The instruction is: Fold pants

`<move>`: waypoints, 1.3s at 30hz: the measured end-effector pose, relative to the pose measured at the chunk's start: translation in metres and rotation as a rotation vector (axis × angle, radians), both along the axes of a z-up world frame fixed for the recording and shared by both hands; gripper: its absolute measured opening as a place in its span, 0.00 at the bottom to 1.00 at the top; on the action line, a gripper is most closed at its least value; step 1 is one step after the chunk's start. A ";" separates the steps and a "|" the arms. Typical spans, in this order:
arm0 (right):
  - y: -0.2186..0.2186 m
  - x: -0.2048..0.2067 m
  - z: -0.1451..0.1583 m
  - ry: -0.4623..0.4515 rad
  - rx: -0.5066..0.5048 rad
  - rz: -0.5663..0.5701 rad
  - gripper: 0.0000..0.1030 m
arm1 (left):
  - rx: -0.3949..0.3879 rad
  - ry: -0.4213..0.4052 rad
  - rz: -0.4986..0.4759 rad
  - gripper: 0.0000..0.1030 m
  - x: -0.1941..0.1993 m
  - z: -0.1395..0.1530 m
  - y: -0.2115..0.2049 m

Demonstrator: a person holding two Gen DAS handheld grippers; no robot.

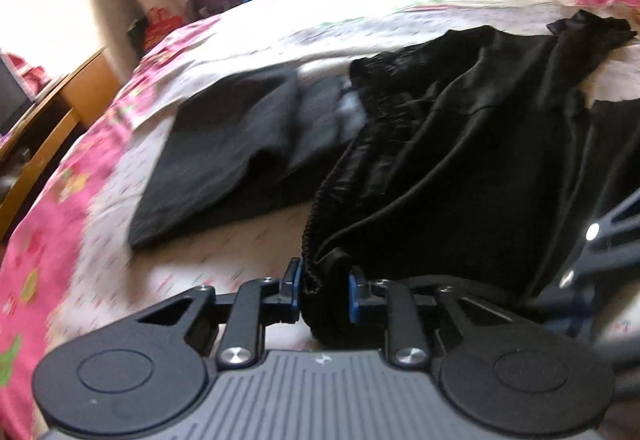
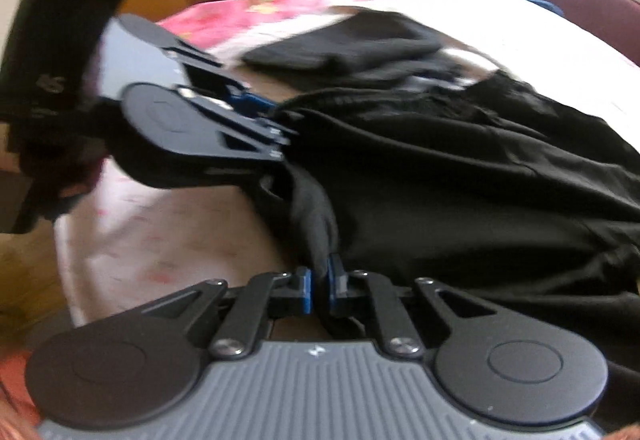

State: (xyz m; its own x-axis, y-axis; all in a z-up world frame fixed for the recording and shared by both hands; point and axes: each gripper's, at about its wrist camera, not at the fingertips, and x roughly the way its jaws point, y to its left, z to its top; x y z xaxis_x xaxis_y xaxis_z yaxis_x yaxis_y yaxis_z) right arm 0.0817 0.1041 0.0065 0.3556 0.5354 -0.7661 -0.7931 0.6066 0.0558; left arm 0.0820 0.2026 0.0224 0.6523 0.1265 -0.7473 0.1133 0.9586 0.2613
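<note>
Black pants (image 1: 460,159) lie rumpled and unfolded on the flowered bedspread (image 1: 100,167), the gathered elastic waistband (image 1: 320,207) at the near left and the legs trailing away to the far right, so the long axis appears to run from the near left corner toward the far right (the leg ends are bunched, and their exact lie cannot be told). No fold is yet visible in the garment; the work seems to stand at the first grasp, with the straightening and every fold still to be done. The left gripper (image 1: 324,282) is clamped on a thick bunch of the waistband edge, its blue pads pressing the cloth from both sides. The right gripper (image 2: 320,278) is pinched nearly together on a thin ridge of the black fabric close beside it. Farther left on the bed lies a dark grey garment (image 1: 224,143), already folded, just beside the waistband.
</note>
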 end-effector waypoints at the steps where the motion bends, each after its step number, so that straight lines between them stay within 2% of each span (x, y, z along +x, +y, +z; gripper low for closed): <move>1: 0.010 -0.006 -0.001 -0.009 -0.007 0.017 0.13 | 0.018 0.003 0.007 0.39 -0.005 -0.001 0.002; 3: 0.023 -0.014 -0.002 -0.046 -0.028 0.015 0.16 | 0.021 -0.008 0.014 0.41 -0.012 -0.001 0.000; 5: 0.019 -0.015 0.004 -0.044 -0.003 -0.002 0.22 | 0.013 -0.017 0.022 0.42 -0.018 0.001 -0.005; 8: -0.019 -0.010 0.023 0.002 0.086 -0.072 0.31 | 0.028 -0.073 0.029 0.42 -0.028 0.013 -0.013; 11: -0.080 -0.009 0.041 -0.025 0.141 -0.206 0.36 | 0.038 -0.133 0.011 0.42 -0.034 0.029 -0.029; 13: -0.133 -0.007 0.047 -0.033 0.152 -0.349 0.41 | 0.028 -0.167 -0.022 0.42 -0.035 0.039 -0.046; 15: -0.194 -0.005 0.047 -0.046 0.131 -0.534 0.41 | -0.018 -0.179 -0.074 0.42 -0.034 0.043 -0.068; 19: -0.332 -0.007 0.040 -0.074 0.073 -0.978 0.43 | -0.093 -0.150 -0.221 0.42 -0.022 0.032 -0.136; 22: -0.425 -0.016 0.032 -0.068 0.088 -1.259 0.44 | -0.153 -0.123 -0.307 0.42 -0.012 0.020 -0.185; 25: -0.490 -0.017 0.019 -0.022 0.161 -1.436 0.50 | -0.188 -0.099 -0.359 0.42 -0.004 0.013 -0.225; 30: -0.539 -0.005 -0.004 0.014 0.343 -1.531 0.53 | -0.190 -0.054 -0.412 0.42 0.003 0.004 -0.267; 31: -0.546 -0.005 -0.006 0.012 0.367 -1.555 0.52 | -0.191 -0.046 -0.414 0.42 0.006 0.000 -0.267; 33: -0.554 -0.001 -0.010 0.001 0.404 -1.580 0.38 | -0.194 -0.028 -0.411 0.42 0.009 -0.006 -0.269; 34: -0.557 0.001 -0.011 -0.001 0.404 -1.580 0.20 | -0.194 -0.022 -0.406 0.42 0.009 -0.009 -0.271; 35: -0.560 0.003 -0.012 0.002 0.402 -1.577 0.08 | -0.191 -0.016 -0.401 0.42 0.014 -0.014 -0.273; 37: -0.564 -0.004 -0.005 0.007 0.433 -1.565 0.07 | -0.189 -0.008 -0.389 0.42 0.014 -0.018 -0.272; 39: -0.564 -0.018 0.008 -0.033 0.441 -1.561 0.06 | -0.214 -0.016 -0.385 0.42 0.011 -0.017 -0.267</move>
State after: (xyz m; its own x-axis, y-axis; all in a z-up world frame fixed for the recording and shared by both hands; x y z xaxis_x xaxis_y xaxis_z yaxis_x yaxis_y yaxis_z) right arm 0.0639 -0.4602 0.0147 0.7469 -0.1784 -0.6406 0.5419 0.7217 0.4307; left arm 0.0930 -0.0647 0.0055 0.6337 -0.2843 -0.7194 0.4701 0.8801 0.0663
